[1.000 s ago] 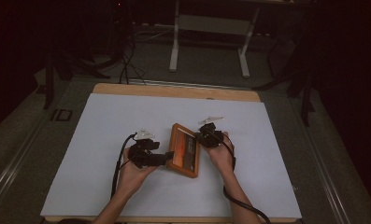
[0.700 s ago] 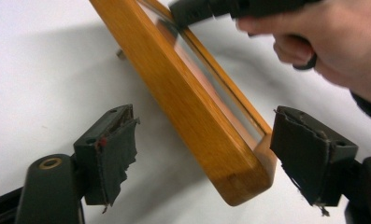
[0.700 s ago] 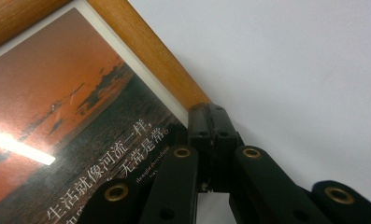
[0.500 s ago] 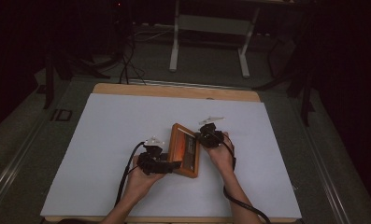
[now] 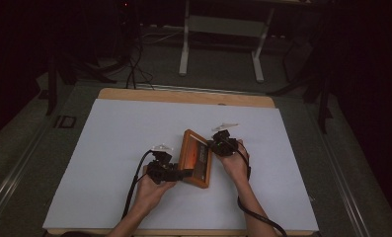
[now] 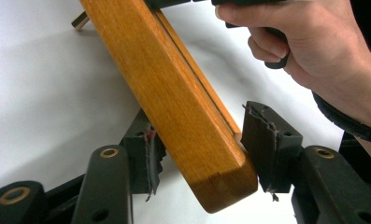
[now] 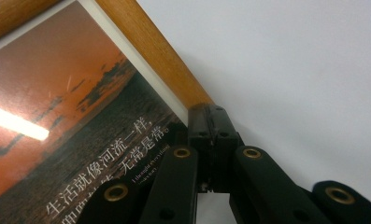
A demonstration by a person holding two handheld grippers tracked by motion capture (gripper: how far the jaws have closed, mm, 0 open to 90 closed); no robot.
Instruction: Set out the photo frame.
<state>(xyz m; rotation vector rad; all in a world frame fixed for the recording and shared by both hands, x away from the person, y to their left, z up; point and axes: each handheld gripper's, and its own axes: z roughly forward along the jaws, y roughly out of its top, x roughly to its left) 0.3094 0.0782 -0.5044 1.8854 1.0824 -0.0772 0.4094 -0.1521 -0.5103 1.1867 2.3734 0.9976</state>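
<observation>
The picture frame (image 5: 196, 158) stands tilted on the white desk (image 5: 109, 148) between both hands, long axis running away from the person; the right claw (image 7: 210, 122) is clenched on its far edge, hand resting on the desk; the left claw (image 6: 199, 154) has just been closing around the near lower corner, which sits between its jaws, the pads apparently not yet pressing it.
</observation>
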